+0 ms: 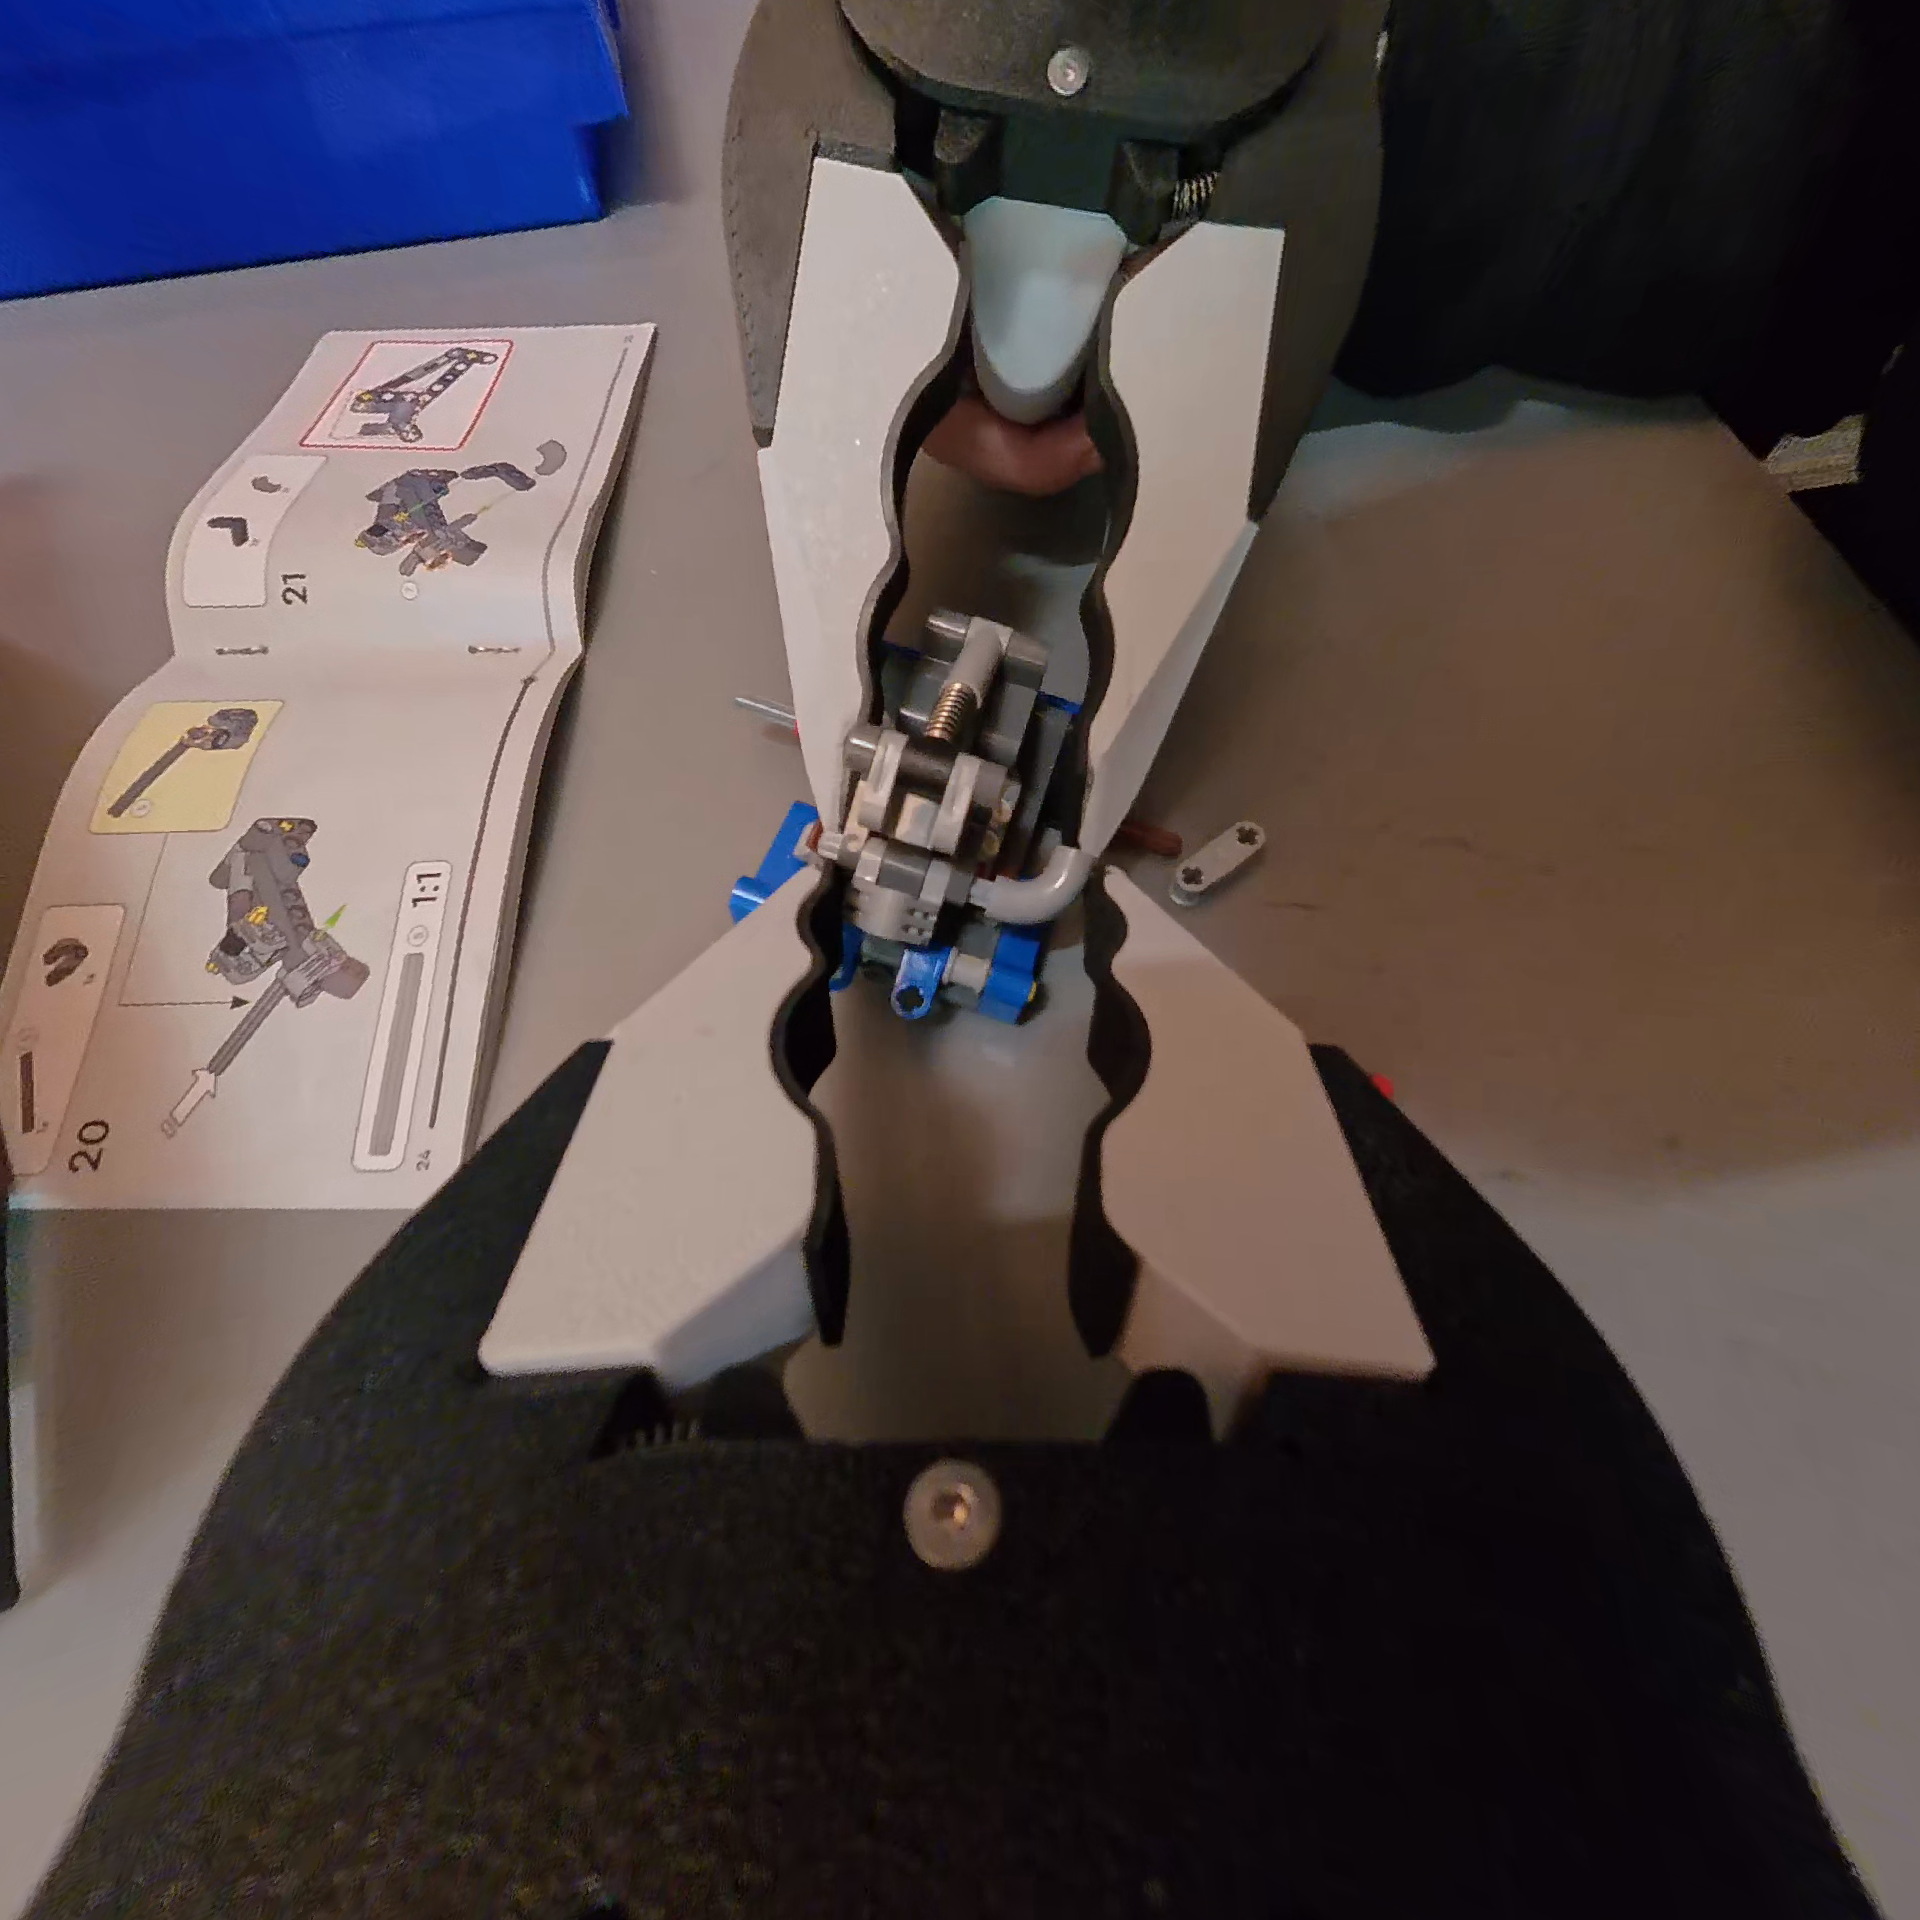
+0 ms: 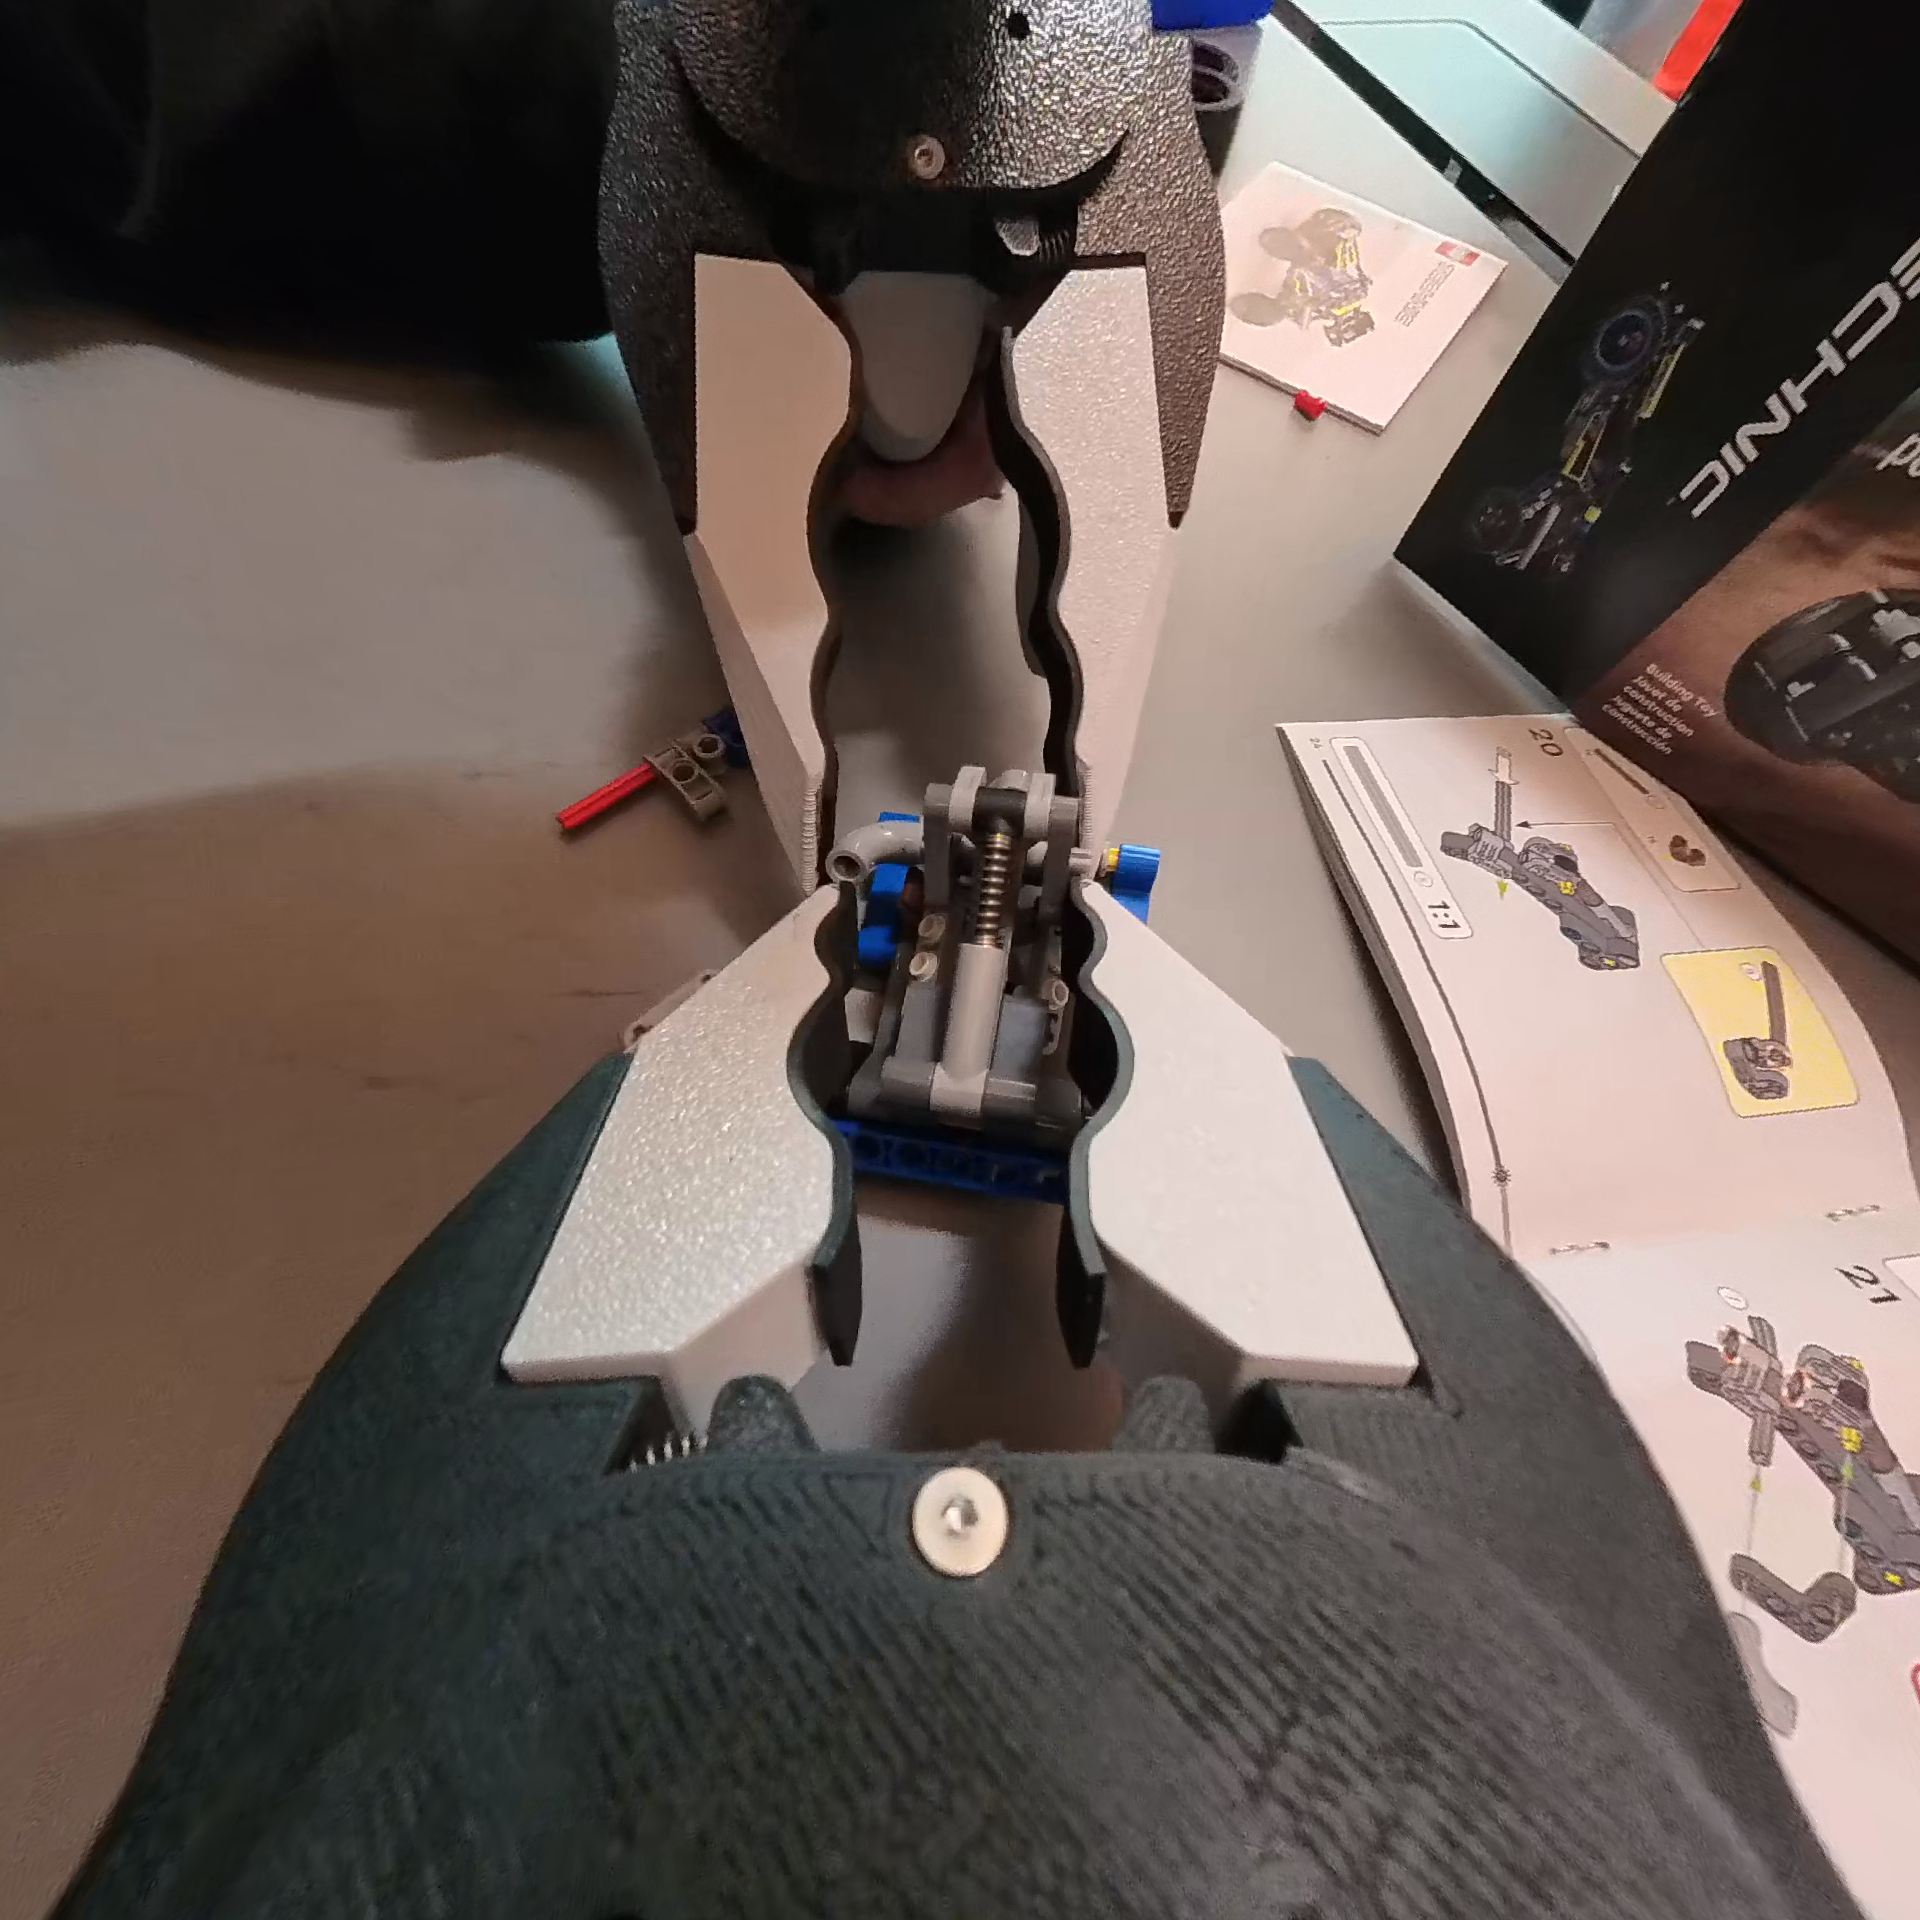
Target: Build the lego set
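Left wrist view: my left tool [image 1: 951, 914] and my right tool [image 2: 956, 935] meet nose to nose, each clamped on opposite ends of the grey-and-blue brick assembly [image 1: 935, 831] on the grey surface [image 1: 1507, 779]. Beside the assembly lie an open instruction booklet [image 1: 343, 779] and a small grey link [image 1: 1216, 862].

Quick count: two tools (left [image 1: 951, 883], right [image 2: 961, 914]), one grey-and-blue brick assembly [image 2: 966, 997], two instruction booklets, one open [image 2: 1621, 997] and one closed [image 2: 1361, 301], one dark box [image 2: 1704, 436], one flat grey link [image 1: 1218, 860], one red axle [image 2: 603, 798].
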{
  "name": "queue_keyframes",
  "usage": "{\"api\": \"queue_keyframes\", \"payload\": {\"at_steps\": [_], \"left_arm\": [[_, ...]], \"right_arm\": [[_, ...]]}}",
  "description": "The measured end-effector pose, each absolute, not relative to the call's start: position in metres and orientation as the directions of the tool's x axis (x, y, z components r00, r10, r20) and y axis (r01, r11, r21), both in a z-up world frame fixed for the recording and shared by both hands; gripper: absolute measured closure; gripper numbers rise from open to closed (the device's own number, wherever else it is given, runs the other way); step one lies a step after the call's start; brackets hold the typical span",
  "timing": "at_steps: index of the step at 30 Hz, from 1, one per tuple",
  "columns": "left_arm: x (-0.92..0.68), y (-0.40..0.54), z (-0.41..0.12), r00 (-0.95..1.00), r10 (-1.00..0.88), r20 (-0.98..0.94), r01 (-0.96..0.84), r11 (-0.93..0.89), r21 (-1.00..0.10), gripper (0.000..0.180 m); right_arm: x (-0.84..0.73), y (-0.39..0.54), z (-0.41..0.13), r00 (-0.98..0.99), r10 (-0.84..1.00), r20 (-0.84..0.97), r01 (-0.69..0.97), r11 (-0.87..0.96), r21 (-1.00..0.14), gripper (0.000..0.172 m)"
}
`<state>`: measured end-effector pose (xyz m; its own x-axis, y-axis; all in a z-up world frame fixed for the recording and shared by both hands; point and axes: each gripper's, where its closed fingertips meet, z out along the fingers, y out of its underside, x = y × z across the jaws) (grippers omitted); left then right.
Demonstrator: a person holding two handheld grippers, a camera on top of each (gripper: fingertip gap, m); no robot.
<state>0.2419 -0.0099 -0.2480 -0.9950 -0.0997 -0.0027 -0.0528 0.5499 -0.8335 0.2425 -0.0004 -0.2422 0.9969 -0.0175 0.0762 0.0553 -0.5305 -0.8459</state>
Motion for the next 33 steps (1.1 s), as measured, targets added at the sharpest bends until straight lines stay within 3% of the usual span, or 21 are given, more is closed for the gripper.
{"api": "queue_keyframes", "payload": {"at_steps": [17,23,33], "left_arm": [[0.2333,-0.0090,-0.2475,-0.998,-0.026,-0.055,0.032,0.552,-0.833,0.130],[0.2366,-0.0078,-0.2455,-0.998,-0.048,-0.038,0.006,0.541,-0.841,0.138],[0.2424,-0.0074,-0.2478,-0.993,-0.088,-0.074,0.013,0.557,-0.830,0.139]], "right_arm": [[0.2372,-0.0012,-0.2387,0.999,0.023,0.048,0.053,-0.509,-0.859,0.129],[0.2344,-0.0003,-0.2371,0.998,0.034,0.044,0.055,-0.501,-0.864,0.124],[0.2398,0.0011,-0.2400,0.996,-0.001,0.088,0.075,-0.518,-0.852,0.131]]}}
